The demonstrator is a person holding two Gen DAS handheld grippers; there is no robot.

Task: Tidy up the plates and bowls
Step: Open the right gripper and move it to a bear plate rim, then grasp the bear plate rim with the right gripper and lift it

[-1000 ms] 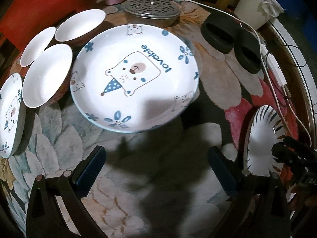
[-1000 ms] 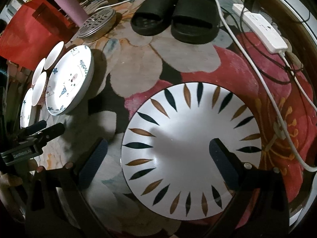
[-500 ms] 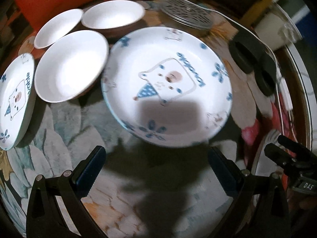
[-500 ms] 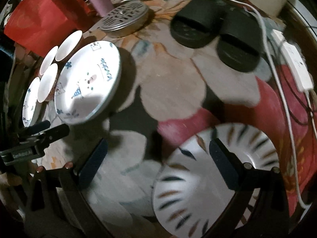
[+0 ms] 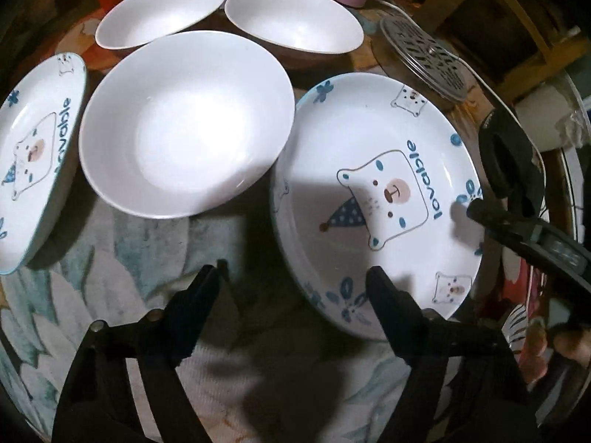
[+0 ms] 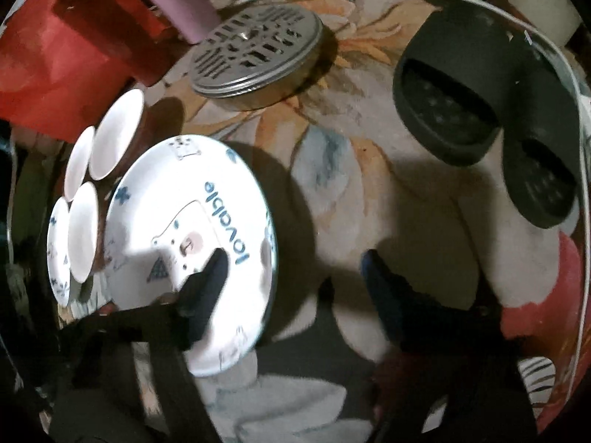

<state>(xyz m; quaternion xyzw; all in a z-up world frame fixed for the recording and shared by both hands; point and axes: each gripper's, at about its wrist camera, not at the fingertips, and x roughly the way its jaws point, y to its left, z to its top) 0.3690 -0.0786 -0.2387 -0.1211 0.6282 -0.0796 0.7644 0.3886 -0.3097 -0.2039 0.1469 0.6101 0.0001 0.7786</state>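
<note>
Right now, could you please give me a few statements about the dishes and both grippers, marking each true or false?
1. Three plain white bowls sit together on the floral mat. True.
2. The large bear plate carries the word "lovable". True.
3. The left gripper is clamped on a white bowl. False: its jaws, which have just been closing, straddle the bear plate's near rim without visibly pressing it.
4. The black slippers lie stacked on the bear plate. False: they rest on the mat, apart from it.
5. The right gripper has one finger over the bear plate. True.
</note>
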